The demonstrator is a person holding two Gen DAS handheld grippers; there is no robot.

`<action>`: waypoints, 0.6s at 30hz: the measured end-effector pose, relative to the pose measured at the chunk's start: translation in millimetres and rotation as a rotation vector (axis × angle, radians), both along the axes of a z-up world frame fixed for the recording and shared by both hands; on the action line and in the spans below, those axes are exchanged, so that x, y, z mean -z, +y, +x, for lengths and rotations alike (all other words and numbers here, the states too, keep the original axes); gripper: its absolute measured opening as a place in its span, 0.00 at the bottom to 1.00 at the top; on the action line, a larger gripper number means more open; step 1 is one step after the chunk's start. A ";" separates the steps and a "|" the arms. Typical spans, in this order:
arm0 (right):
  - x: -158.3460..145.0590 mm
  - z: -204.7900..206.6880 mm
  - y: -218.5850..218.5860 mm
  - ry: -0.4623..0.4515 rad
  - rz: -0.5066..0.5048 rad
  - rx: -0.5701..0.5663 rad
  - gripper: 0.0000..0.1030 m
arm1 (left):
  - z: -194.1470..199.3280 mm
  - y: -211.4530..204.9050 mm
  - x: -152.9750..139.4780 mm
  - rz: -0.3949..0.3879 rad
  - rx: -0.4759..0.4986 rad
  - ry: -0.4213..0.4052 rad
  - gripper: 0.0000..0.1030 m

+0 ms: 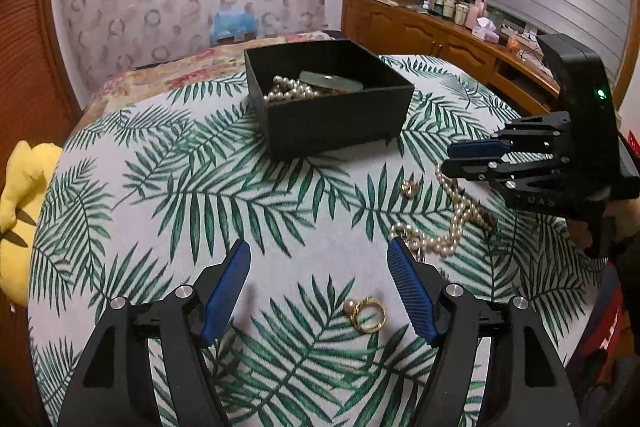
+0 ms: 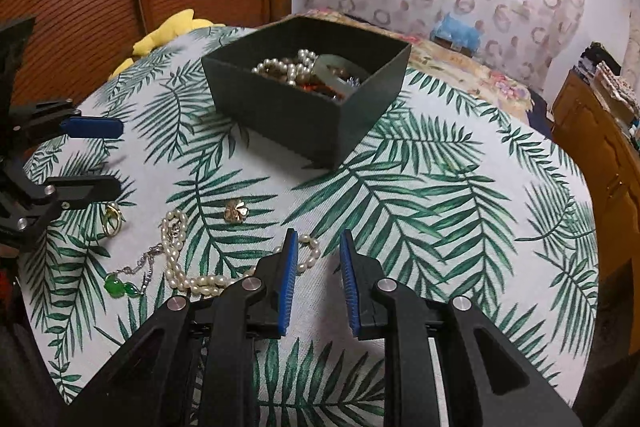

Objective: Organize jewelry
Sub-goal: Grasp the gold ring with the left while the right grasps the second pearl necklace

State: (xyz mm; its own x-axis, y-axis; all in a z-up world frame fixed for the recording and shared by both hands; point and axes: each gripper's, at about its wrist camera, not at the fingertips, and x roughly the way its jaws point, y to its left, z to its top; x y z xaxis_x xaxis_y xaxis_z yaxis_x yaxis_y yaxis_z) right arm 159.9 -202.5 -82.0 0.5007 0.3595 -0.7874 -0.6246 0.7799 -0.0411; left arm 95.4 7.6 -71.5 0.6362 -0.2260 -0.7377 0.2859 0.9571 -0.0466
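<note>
Closing your wide-open, empty left gripper [image 1: 319,285] over the gold pearl ring [image 1: 366,313] on the near cloth could flick it flat; your right gripper [image 2: 319,283], narrowly parted and empty, may snag the pearl necklace [image 2: 188,267] short of the far black box [image 1: 328,123].

A square black cardboard box [image 1: 332,115] stood on the leaf-printed white tablecloth [image 1: 200,187], holding a pearl strand [image 1: 288,91]. Nearer, a loose pearl necklace [image 1: 452,227] lay right of a gold pearl ring [image 1: 366,313]; a gold clover brooch [image 2: 236,209] sat between necklace and box.
</note>
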 end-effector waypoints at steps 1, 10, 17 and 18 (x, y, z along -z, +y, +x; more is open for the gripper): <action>1.0 1.0 0.1 -0.001 -0.003 0.002 0.23 | -1.1 0.9 1.4 -0.003 -0.001 0.005 0.66; 0.0 -1.0 4.4 -0.015 -0.017 -0.019 0.05 | -10.8 6.5 10.0 0.001 -0.014 0.025 0.66; -4.6 -4.1 -1.1 -0.047 -0.024 0.009 0.05 | -20.5 5.4 10.2 -0.002 -0.001 0.028 0.66; -7.2 -5.3 -3.9 -0.052 -0.011 0.015 0.05 | -22.3 4.2 10.0 -0.002 0.005 0.028 0.66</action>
